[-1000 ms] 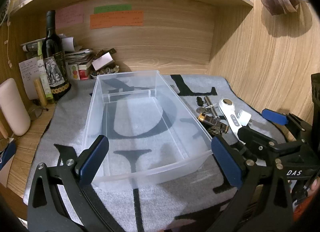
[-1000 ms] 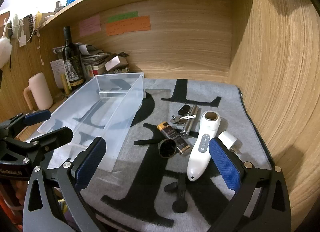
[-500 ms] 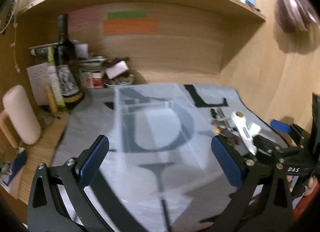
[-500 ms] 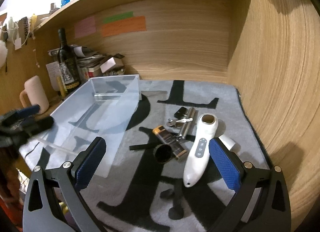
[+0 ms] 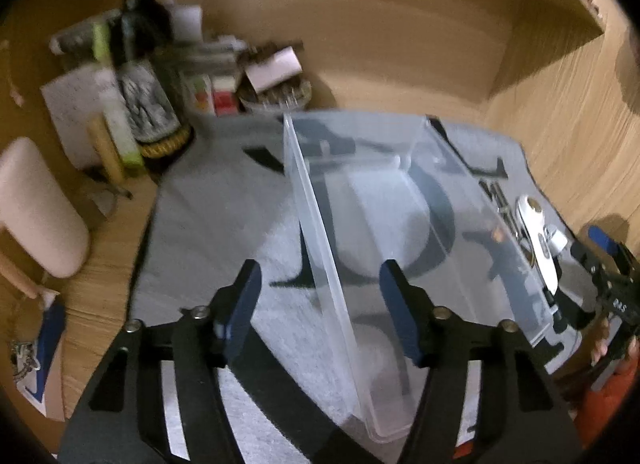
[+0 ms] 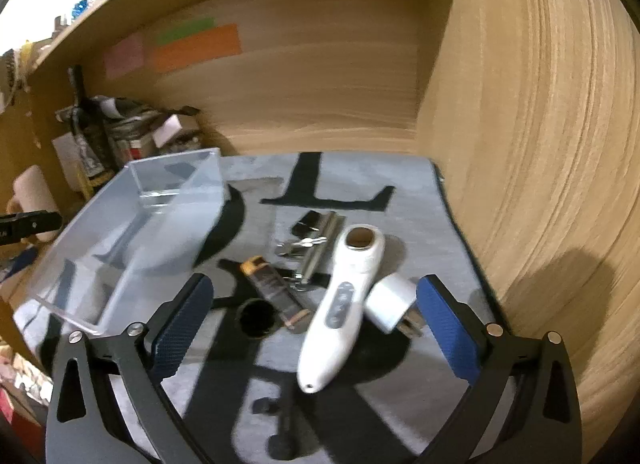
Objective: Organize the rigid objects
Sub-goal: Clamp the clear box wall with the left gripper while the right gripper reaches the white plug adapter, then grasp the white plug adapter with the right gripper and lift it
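Observation:
A clear plastic bin (image 5: 384, 223) stands on the grey mat; it also shows in the right wrist view (image 6: 132, 240). My left gripper (image 5: 320, 304) is open, its jaws narrowed and straddling the bin's left wall without touching it. My right gripper (image 6: 316, 320) is wide open just above a pile of small items: a white handheld device (image 6: 340, 304), a white plug adapter (image 6: 390, 306), a dark battery (image 6: 274, 290), a black ring (image 6: 256, 318), and metal keys and a tube (image 6: 316, 248). The right gripper (image 5: 608, 264) shows in the left wrist view at the right edge.
A wine bottle (image 5: 140, 75), boxes and papers (image 5: 224, 79) crowd the back left corner. A cream mug (image 5: 36, 211) stands at the left. A wooden side wall (image 6: 540, 143) bounds the mat on the right. A small black clip (image 6: 280, 424) lies near the front.
My left gripper moved forward and left, over the bin's left wall, and its jaws narrowed. My right gripper moved forward and down over the pile of small items.

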The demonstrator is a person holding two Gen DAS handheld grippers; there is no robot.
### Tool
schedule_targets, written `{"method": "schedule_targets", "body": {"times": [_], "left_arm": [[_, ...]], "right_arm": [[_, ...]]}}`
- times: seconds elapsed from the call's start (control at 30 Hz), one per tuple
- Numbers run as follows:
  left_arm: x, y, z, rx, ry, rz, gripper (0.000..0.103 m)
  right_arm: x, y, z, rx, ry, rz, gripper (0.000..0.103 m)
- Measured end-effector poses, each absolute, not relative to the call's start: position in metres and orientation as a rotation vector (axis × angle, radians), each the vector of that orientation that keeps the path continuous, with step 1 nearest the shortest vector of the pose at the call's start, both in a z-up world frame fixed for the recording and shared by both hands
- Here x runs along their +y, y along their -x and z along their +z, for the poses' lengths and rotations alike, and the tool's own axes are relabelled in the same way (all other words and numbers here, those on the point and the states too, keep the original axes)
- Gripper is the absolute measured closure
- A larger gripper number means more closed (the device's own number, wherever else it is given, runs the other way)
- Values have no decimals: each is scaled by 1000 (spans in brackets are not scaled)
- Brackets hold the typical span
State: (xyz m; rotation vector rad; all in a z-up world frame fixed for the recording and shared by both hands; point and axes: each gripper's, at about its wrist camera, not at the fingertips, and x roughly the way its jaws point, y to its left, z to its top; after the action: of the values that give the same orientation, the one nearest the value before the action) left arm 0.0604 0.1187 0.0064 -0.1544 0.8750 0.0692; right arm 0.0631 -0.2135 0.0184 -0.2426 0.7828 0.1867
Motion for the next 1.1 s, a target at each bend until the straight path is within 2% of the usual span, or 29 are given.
{"method": "schedule_targets", "body": {"times": [0.13, 0.2, 0.27, 0.37, 0.4, 0.47, 0.53, 0.57, 0.67, 0.93, 1.0, 1.1], "left_arm": [[117, -73, -9, 965, 147, 36, 56], [118, -77, -15, 1001, 166, 10, 63], [120, -81, -18, 1030, 186, -7, 70], [123, -83, -20, 1046, 204, -4, 73], [123, -84, -20, 1050, 208, -5, 74], [123, -85, -19, 1050, 220, -14, 79], [121, -85, -19, 1049, 228, -29, 84], [119, -84, -18, 1046, 222, -26, 85], [119, -83, -18, 1040, 217, -19, 86], [120, -85, -17, 1045, 208, -12, 87], [120, -85, -17, 1043, 210, -13, 87], [120, -84, -18, 1039, 213, -13, 87]], "right_arm": [[-226, -75, 10, 824, 242, 124, 15], [-236, -82, 3, 861, 219, 94, 25], [-243, -87, -2, 882, 210, 67, 27], [-252, -92, -9, 914, 195, 38, 31], [-256, -94, -13, 929, 186, 34, 39], [-260, -99, -18, 957, 167, 32, 47], [-265, -100, -17, 961, 136, 32, 47], [-266, -101, -16, 962, 127, 33, 48], [-268, -101, -15, 960, 122, 37, 60], [-253, -98, -8, 898, 169, 38, 61], [-249, -95, 0, 881, 164, 56, 73], [-239, -90, 12, 839, 177, 82, 75]]}}
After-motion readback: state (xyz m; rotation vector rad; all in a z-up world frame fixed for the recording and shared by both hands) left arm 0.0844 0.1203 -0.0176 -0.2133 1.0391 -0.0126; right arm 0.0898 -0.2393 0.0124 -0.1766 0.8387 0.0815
